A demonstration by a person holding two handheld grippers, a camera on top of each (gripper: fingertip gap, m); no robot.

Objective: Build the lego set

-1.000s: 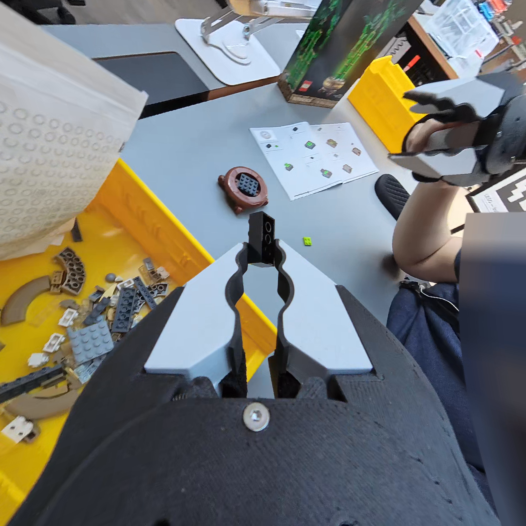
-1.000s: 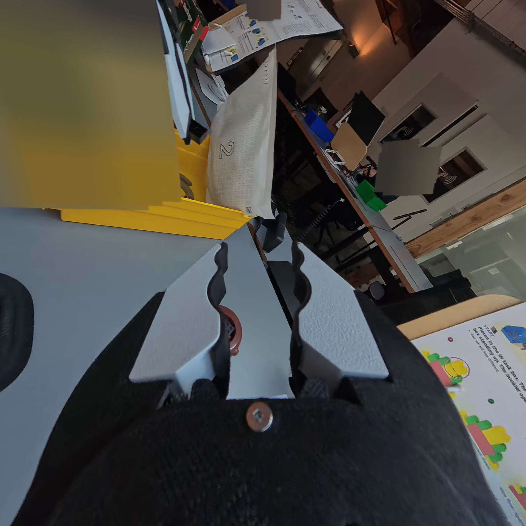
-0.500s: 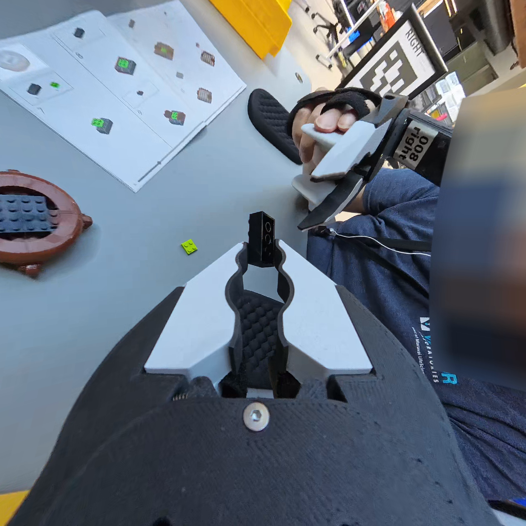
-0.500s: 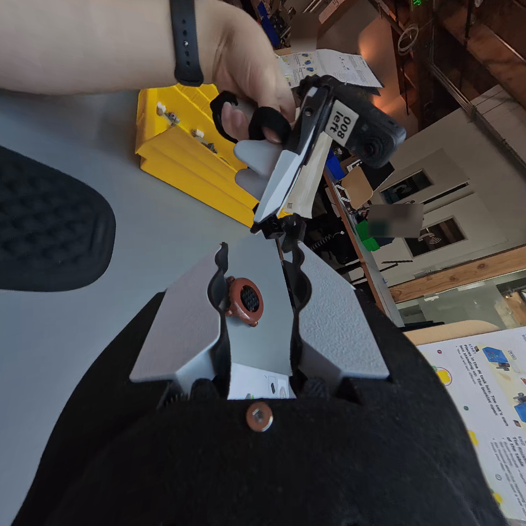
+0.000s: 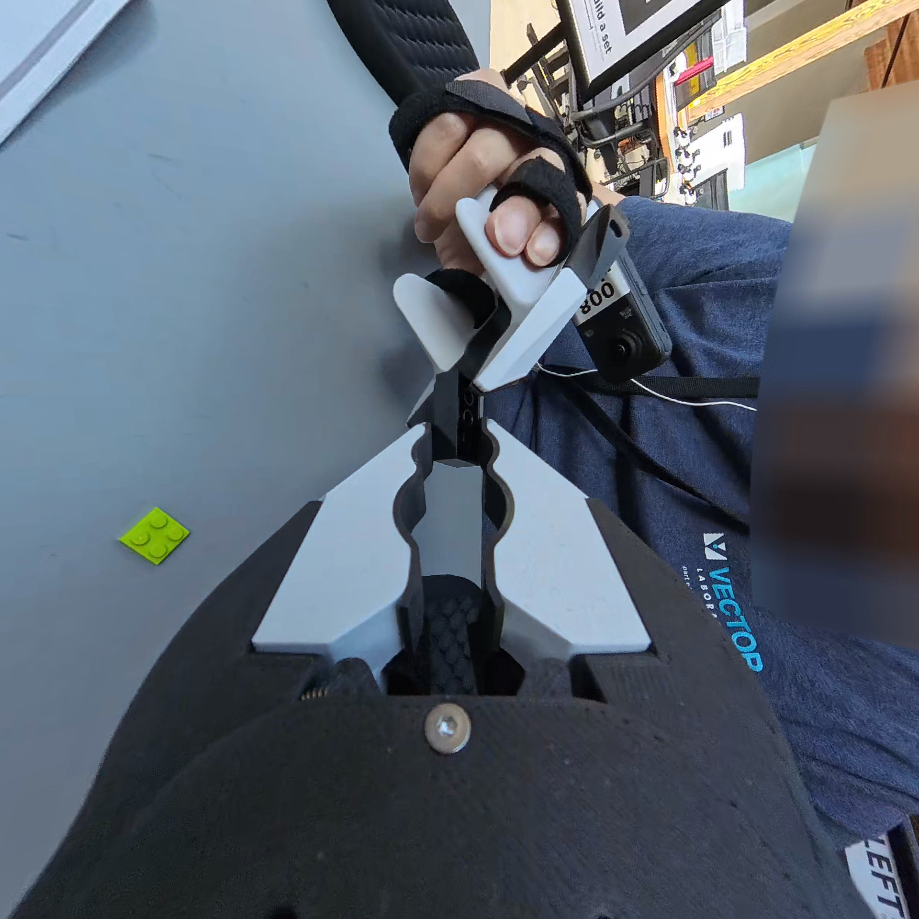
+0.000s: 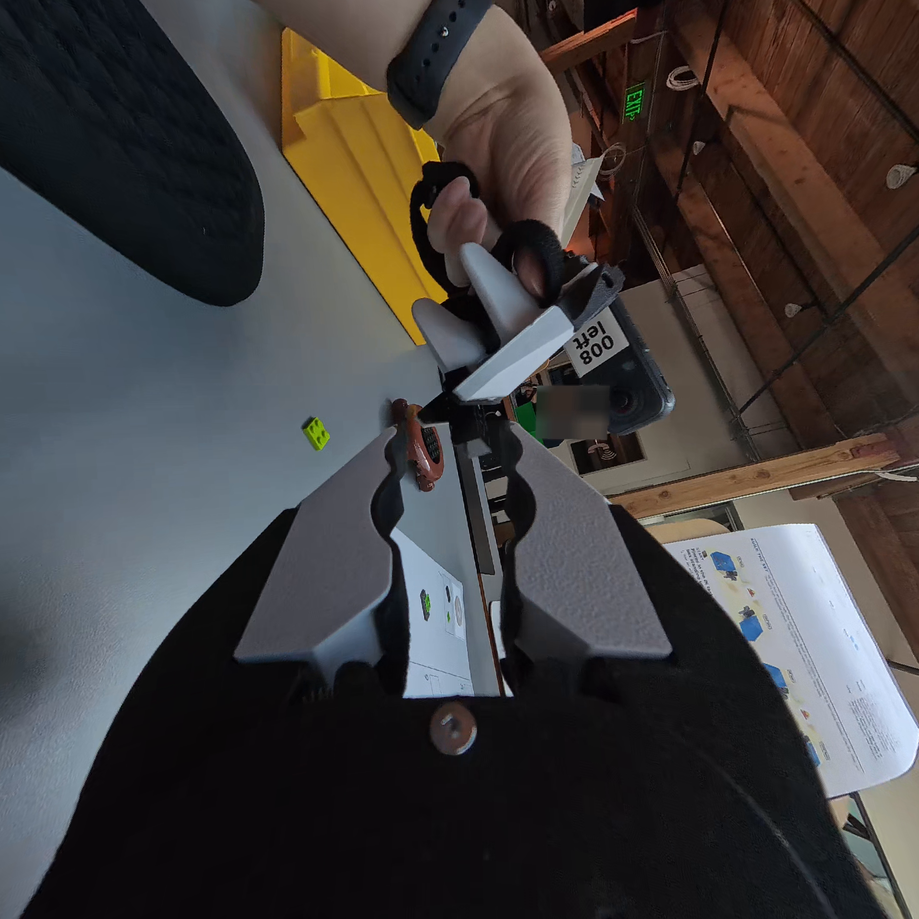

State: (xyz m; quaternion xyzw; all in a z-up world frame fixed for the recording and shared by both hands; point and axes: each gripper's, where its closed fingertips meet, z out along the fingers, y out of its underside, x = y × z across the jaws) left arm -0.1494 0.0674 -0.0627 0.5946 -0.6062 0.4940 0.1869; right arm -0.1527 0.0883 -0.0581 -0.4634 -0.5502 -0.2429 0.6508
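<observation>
L gripper (image 5: 455, 437) fingers clamp small black plastic brick (image 5: 456, 422), held above grey worktop (image 5: 199, 248). R gripper (image 6: 450, 437) fingers apart, tips at same brick. Lime square plate (image 5: 154, 536) lies on worktop.

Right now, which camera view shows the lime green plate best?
The left wrist view: the lime green plate lies flat on the grey table, its four studs clear. The right wrist view shows it smaller and tilted.

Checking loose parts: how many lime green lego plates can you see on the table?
1. The lime green plate lies alone on the grey table, left of the left gripper. Others may be out of view.
</observation>
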